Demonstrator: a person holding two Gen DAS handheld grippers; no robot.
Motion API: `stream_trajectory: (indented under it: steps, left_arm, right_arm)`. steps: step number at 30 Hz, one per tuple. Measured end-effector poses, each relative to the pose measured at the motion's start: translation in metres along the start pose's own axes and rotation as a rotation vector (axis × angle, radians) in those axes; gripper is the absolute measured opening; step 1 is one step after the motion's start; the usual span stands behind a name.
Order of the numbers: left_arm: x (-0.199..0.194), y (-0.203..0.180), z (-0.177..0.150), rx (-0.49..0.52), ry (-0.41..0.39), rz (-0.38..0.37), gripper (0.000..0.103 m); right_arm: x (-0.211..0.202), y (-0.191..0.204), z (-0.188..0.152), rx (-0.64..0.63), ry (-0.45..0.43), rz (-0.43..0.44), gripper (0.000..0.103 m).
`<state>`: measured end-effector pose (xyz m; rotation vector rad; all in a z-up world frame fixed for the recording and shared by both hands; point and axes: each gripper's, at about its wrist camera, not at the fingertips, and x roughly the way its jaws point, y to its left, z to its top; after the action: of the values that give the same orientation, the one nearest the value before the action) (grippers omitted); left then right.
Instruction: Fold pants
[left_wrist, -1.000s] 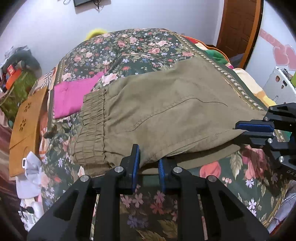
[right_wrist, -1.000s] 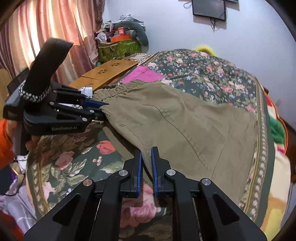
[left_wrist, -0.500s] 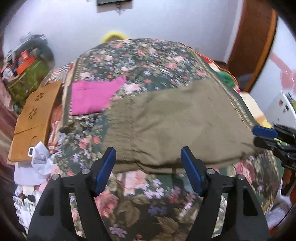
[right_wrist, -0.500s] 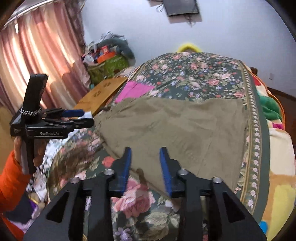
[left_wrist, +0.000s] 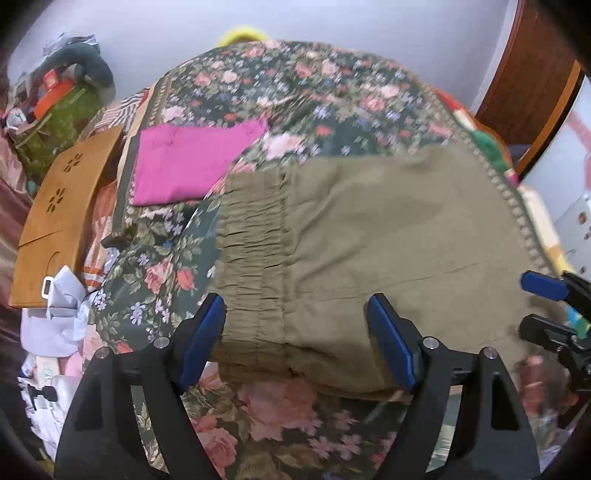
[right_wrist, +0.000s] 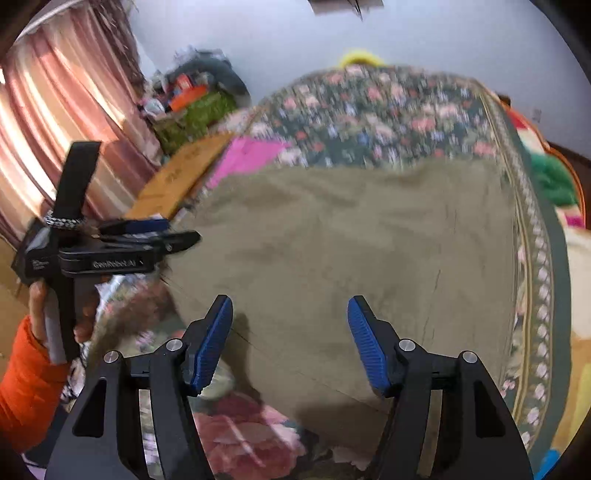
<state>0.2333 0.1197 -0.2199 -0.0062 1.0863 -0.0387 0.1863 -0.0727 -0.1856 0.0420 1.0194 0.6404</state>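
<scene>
- Olive cotton pants (left_wrist: 369, 240) lie folded on the bed (left_wrist: 332, 92), on its flowered cover; the gathered waistband (left_wrist: 255, 254) is on your left side and the near edge hangs close to the front of the mattress.
- Your left tool (left_wrist: 295, 339) stands wide apart and holds nothing; its blue pads (left_wrist: 203, 336) sit on both sides of the waistband corner, but they do not pinch it.
- Your right tool (right_wrist: 288, 336) is also spread wide and empty, above the near edge of the cloth.
- Risk, as I judge it: the pants are in several layers; if you close on the top layer only, the fold will open and the lower layers will drag behind.
- A second risk: both pictures are blurred, so the tools seem to be moving quickly; a fast approach may push the soft cloth into wrinkles or catch the cover together with it.
- A third one: the fold lies near the bed edge; a pull toward you could make it slide off.
- The left view shows the elastic gathers of the waistband clearly, a pink cloth (left_wrist: 192, 166) beyond it and a wooden board (left_wrist: 62, 221) beside the bed; the right view blurs all these.
- The right view alone shows your left hand (right_wrist: 48, 314) with an orange sleeve on the handle, and the curtain (right_wrist: 55, 129) behind; it also shows the far right border of the pants along the cover's trim.
</scene>
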Motion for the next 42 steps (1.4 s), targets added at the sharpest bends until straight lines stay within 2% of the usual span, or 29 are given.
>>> stream_trajectory:
  steps: [2,8,11,14,19,26,29,35,42]
  left_arm:
    - [0.008,0.008,-0.007,-0.016,0.008,-0.006,0.081]
    - [0.009,0.038,-0.019,-0.125,0.018,-0.091,0.082]
    - [0.011,0.045,-0.026,-0.164,0.026,-0.122,0.082]
    - [0.007,0.040,-0.029,-0.147,0.011,-0.091,0.083]
    - [0.001,0.027,-0.032,-0.080,-0.011,-0.003,0.083]
    - [-0.007,0.025,-0.034,-0.067,-0.004,0.031,0.083]
    - [-0.016,0.025,-0.029,-0.058,-0.005,0.047,0.082]
    - [-0.041,0.024,-0.006,-0.035,-0.068,0.098,0.083]
    - [-0.043,0.026,0.038,-0.032,-0.102,0.105,0.086]
  right_arm:
    - [0.003,-0.006,-0.007,0.006,0.026,-0.005,0.061]
    - [-0.020,-0.029,-0.028,0.036,0.014,-0.031,0.061]
    - [-0.034,-0.042,-0.040,0.063,0.014,-0.071,0.061]
    - [-0.046,-0.050,-0.052,0.073,0.012,-0.115,0.061]
    - [-0.058,-0.062,-0.062,0.104,0.000,-0.129,0.059]
    - [-0.072,-0.082,-0.073,0.159,0.010,-0.152,0.059]
    - [-0.083,-0.084,-0.069,0.154,0.001,-0.162,0.061]
    - [-0.109,-0.089,-0.041,0.122,-0.110,-0.174,0.061]
    - [-0.108,-0.101,0.004,0.081,-0.191,-0.179,0.061]
